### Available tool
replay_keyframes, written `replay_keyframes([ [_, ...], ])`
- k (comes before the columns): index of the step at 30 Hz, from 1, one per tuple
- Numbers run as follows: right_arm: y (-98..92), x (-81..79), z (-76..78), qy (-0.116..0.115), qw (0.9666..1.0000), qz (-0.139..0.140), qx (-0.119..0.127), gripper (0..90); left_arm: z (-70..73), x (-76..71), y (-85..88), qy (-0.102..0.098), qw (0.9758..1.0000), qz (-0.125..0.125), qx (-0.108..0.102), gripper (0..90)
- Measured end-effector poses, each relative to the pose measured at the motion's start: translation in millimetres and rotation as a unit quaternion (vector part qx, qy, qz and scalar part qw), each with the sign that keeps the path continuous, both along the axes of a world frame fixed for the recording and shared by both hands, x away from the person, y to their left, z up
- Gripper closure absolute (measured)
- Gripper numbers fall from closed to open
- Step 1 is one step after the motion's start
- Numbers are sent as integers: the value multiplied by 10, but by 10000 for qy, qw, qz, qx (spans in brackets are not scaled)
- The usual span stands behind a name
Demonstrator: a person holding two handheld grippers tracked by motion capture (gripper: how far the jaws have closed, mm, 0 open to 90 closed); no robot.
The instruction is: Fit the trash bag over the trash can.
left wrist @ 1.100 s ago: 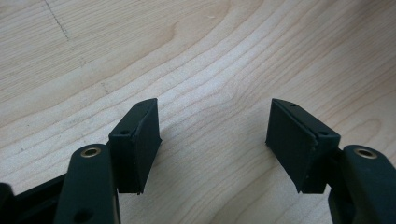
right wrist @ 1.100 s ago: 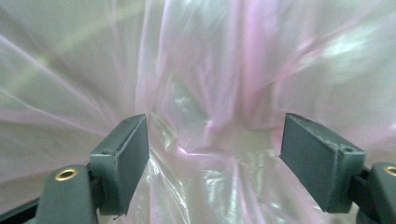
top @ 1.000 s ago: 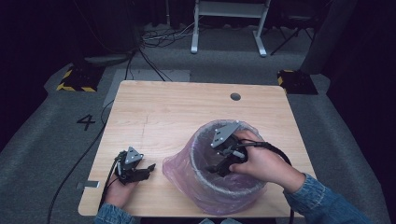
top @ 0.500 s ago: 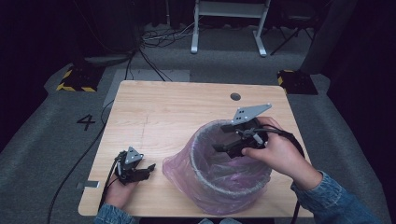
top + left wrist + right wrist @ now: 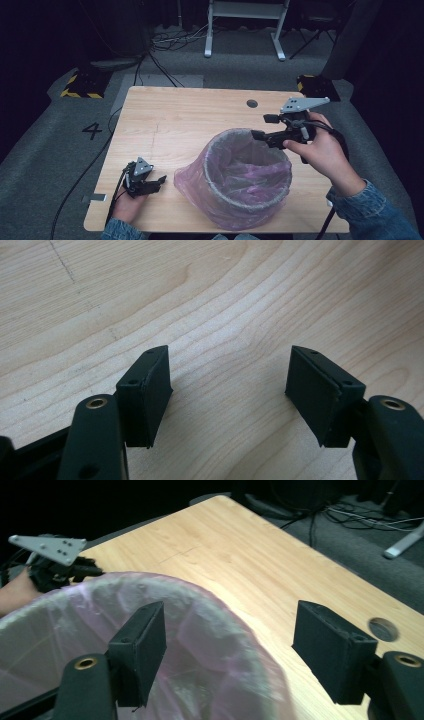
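Bin [image 5: 247, 186] with pink liner [image 5: 192, 180] stands on the desk [image 5: 190, 120]. Right tool [image 5: 261, 127] hovers above its rim, jaws apart, empty. Left tool [image 5: 161, 181] rests open on the desk.

High view overhead — gripper views close, low — sharing table [image 5: 190, 125].

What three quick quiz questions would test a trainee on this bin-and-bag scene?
1. True or false: the right gripper grips the pink plastic bag.
2. Which gripper rests low on the light wooden table: A left, B right?
3. What does the bag line?

Key:
1. False; its jaws stand open above the rim, nothing between them.
2. A, the left gripper, jaws open.
3. The round grey mesh bin.
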State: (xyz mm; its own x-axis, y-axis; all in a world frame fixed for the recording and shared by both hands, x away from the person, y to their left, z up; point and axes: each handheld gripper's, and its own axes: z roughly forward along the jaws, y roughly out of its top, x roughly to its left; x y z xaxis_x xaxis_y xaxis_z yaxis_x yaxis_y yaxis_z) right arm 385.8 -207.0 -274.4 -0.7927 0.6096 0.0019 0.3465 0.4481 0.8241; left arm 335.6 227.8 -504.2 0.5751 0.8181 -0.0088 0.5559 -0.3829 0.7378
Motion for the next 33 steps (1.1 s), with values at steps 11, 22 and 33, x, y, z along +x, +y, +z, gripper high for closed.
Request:
replay_keyframes([
  [11,-469,-59,79,-135,9983,-555,87,291,2,2,1,17,10000,-4,3,343],
  [22,-880,-205,26,-133,9954,-919,229,291,3,-35,17,12,10000,-60,13,337],
  [33,-1162,-410,-203,-192,9963,-829,-105,284,2,-85,111,26,9999,-123,4,330],
])
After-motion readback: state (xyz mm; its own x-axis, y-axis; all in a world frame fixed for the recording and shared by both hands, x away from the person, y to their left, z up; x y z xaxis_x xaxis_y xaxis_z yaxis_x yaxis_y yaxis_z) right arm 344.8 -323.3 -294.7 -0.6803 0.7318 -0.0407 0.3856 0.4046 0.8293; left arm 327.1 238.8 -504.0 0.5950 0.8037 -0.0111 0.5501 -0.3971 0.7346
